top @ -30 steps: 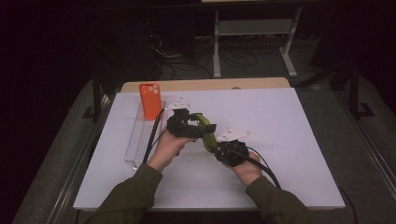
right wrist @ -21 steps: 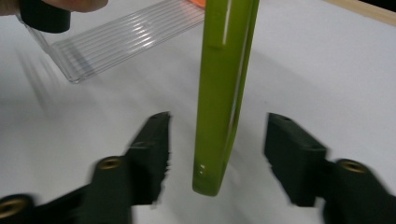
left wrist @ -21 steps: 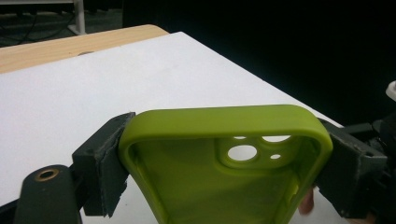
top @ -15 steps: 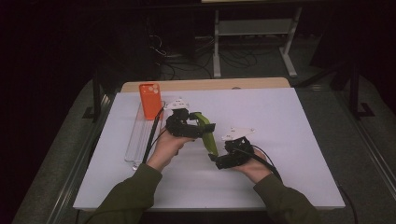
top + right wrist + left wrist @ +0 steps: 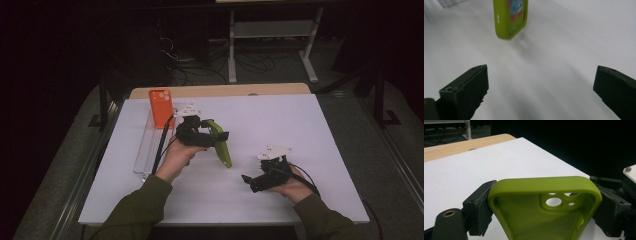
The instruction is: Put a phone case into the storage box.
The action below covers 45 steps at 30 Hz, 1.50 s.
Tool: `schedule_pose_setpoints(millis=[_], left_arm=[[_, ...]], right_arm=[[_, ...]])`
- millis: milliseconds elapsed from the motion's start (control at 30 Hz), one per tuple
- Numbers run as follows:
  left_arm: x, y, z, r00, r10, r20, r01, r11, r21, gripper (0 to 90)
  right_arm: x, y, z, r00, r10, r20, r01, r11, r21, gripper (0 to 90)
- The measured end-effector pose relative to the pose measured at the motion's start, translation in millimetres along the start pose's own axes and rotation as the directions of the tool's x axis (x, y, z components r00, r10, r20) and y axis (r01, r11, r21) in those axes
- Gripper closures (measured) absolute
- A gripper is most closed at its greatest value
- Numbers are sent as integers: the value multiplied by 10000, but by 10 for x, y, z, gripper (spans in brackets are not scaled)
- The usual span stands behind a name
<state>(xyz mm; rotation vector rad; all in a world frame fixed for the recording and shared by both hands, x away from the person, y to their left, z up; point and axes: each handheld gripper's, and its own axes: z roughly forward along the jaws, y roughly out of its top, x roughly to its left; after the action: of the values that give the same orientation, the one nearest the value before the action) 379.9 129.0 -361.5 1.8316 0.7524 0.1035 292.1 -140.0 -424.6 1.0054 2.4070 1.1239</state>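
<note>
Left gripper [image 5: 212,136] is clamping the green phone case [image 5: 221,145] by its 2 long edges above the worktop [image 5: 300,130], right of the orange phone [image 5: 161,107]. Right gripper [image 5: 250,181], jaws just opened wide and empty, is sitting near the case. Case looks light, soft, flexible: grip rims.

Left claw [image 5: 222,137] clamped, right claw [image 5: 248,182] agape

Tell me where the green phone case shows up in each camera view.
High view: green phone case left of centre, clamped by the left gripper.
Left gripper view: bottom centre, squeezed between the pads.
Right gripper view: top, left of centre.
Shared landmark: the white table.
</note>
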Motion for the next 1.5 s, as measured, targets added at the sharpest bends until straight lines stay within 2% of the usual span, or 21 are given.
schedule_pose_setpoints(millis=[67, 133, 200, 267, 367, 467, 533, 567, 633, 700, 800, 967, 1033, 1067, 1100, 1167, 1200, 1500], left_arm=[[4, 2, -9, 10000, 16, -27, -16, 10000, -17, 152], [9, 6, -16, 10000, 12, -41, -12, 10000, -23, 152], [11, 7, -22, 10000, 37, -57, -37, 10000, -6, 152], [11, 8, -23, 10000, 24, -65, -24, 10000, -14, 152], [10, 8, -24, 10000, 57, -79, -57, 10000, -15, 152], [12, 10, -27, 9999, 36, -103, -36, 10000, -34, 152], [16, 14, -31, 9999, 90, -140, -90, 9999, -50, 152], [15, 17, -33, 9999, 71, -152, -72, 10000, -50, 152], [16, 32, -43, 9996, 180, -227, -180, 9998, 12, 152], [18, 60, -52, 9994, 228, -260, -228, 9997, -28, 152], [7, 98, -58, 9990, 335, -294, -337, 9994, -63, 152], [12, 149, -72, 9982, 538, -273, -537, 9985, 49, 152], [25, 176, -74, 9974, 668, -285, -664, 9977, 121, 152], [23, 194, -75, 9977, 629, -272, -626, 9980, 110, 152], [36, 217, -84, 9964, 792, -285, -788, 9968, 165, 152], [43, 263, -94, 9961, 795, -385, -790, 9968, 136, 152], [52, 288, -106, 9954, 871, -409, -864, 9961, 188, 152], [110, 469, -188, 9920, 1089, -644, -1081, 9940, 154, 152]], right_arm=[[-12, -59, -38, 9999, 172, 3, -172, 9998, 35, 0], [-25, -117, -69, 9999, 85, 107, -84, 10000, -43, 0], [-33, -169, -108, 9997, 217, 96, -216, 9997, -106, 0], [-36, -228, -140, 9994, 315, 140, -310, 9990, -334, 0], [-29, -308, -173, 9991, 329, 256, -319, 9988, -374, 0], [-41, -359, -196, 9993, 129, 354, -118, 9994, -312, 0], [-42, -358, -185, 9989, 196, 428, -182, 9993, -326, 0], [-54, -363, -176, 9988, 70, 480, -58, 9997, -251, 0], [-46, -363, -161, 9987, 268, 430, -257, 9993, -266, 0], [-42, -366, -152, 9988, 237, 417, -227, 9995, -237, 0], [-68, -369, -152, 9983, -280, 518, 285, 9996, -84, 0], [-68, -366, -147, 9978, -300, 592, 308, 9995, -122, 0], [-50, -362, -146, 9985, -11, 539, 22, 9998, -204, 0], [-56, -364, -149, 9983, -74, 577, 85, 9998, -185, 0], [-66, -365, -153, 9979, -207, 610, 218, 9996, -175, 0], [-66, -362, -158, 9979, -136, 628, 152, 9996, -253, 0], [-42, -355, -157, 9984, 209, 526, -190, 9991, -366, 0], [-48, -355, -167, 9984, 213, 529, -191, 9989, -417, 0]])
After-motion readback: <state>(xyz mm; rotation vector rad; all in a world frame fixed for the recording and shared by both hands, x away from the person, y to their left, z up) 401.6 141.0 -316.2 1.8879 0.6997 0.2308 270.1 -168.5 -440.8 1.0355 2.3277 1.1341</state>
